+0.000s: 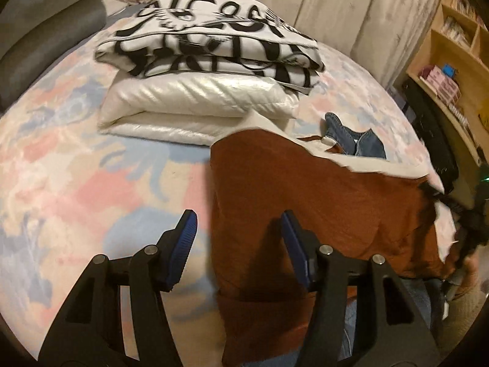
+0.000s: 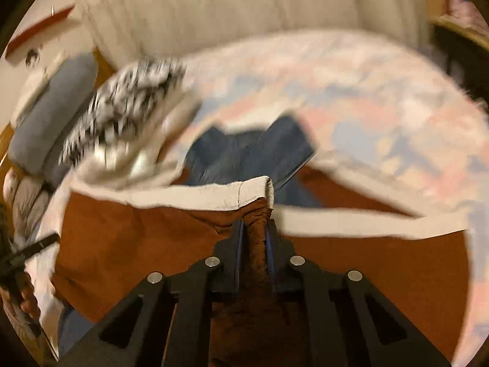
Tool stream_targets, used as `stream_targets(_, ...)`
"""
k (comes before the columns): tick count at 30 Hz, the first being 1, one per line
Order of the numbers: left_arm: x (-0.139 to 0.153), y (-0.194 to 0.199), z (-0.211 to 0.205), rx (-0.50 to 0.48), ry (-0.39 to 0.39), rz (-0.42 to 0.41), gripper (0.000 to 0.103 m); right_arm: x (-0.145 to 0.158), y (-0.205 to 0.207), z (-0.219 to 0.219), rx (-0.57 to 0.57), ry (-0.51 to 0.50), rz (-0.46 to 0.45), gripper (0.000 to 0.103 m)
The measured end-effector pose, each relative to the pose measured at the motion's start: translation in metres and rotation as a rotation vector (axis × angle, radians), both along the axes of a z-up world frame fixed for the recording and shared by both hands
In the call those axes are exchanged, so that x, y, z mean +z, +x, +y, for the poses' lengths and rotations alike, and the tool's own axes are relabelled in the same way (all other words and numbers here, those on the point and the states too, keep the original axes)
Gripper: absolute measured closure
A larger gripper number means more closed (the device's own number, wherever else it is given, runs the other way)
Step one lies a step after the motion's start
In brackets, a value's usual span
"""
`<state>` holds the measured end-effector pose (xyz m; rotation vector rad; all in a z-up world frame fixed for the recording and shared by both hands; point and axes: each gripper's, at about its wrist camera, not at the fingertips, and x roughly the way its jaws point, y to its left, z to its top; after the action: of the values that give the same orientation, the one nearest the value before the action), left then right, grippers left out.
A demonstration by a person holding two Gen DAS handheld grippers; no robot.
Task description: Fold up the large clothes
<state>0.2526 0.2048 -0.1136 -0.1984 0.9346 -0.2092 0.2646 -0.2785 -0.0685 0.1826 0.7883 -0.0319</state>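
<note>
Pastel-patterned bedding covers the bed (image 1: 76, 183) that serves as the work area, with a pale curtain behind it. Nearest the left wrist camera, the left gripper (image 1: 238, 238) is spread wide and holds nothing; it hovers above the left edge of the rust-brown garment (image 1: 321, 198). In the right wrist view, the right gripper (image 2: 255, 229) is clenched on a bunched fold of that garment, just below its cream ribbed band (image 2: 214, 194). The garment hangs spread between the bed and the near side, partly over blue jeans (image 2: 244, 150). Farther back, a folded white quilted jacket (image 1: 195, 107) carries a folded black-and-white printed garment (image 1: 214, 46). The brown fabric appears soft, limp and fairly light; it will likely sag and crease. A free grasp is best taken at the ribbed band or a corner, where the cloth is firmer.
</note>
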Motion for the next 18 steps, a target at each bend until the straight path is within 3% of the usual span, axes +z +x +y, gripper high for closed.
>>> stream_targets(3, -0.008, 0.011, -0.019, -0.034, 0.029, 0.025, 0.049, 0.003, -0.009, -0.017, -0.068, -0.050, -0.003, 0.091)
stream_targets(5, -0.018, 0.020, -0.030, -0.040, 0.052, 0.055, 0.049, -0.011, -0.007, -0.027, -0.094, -0.076, 0.050, 0.091)
stream_targets(8, -0.034, 0.037, -0.039, -0.044, 0.075, 0.114, 0.049, -0.045, 0.002, -0.039, -0.120, -0.038, 0.150, 0.091)
stream_targets(11, -0.050, 0.055, -0.038, -0.016, 0.096, 0.159, 0.048, -0.065, 0.003, -0.045, -0.134, -0.006, 0.177, 0.091)
stream_targets(15, -0.061, 0.072, -0.029, 0.025, 0.049, 0.189, 0.049, -0.080, 0.002, -0.055, -0.136, 0.025, 0.189, 0.090)
stream_targets(16, -0.061, 0.074, -0.029, 0.034, 0.041, 0.180, 0.063, -0.082, 0.004, -0.055, -0.132, 0.029, 0.193, 0.090)
stream_targets(17, -0.059, 0.075, -0.029, 0.036, 0.045, 0.168, 0.086, -0.082, 0.004, -0.057, -0.127, 0.032, 0.194, 0.090)
stream_targets(18, -0.055, 0.074, -0.030, 0.041, 0.057, 0.144, 0.092, -0.080, 0.002, -0.059, -0.122, 0.036, 0.190, 0.090)
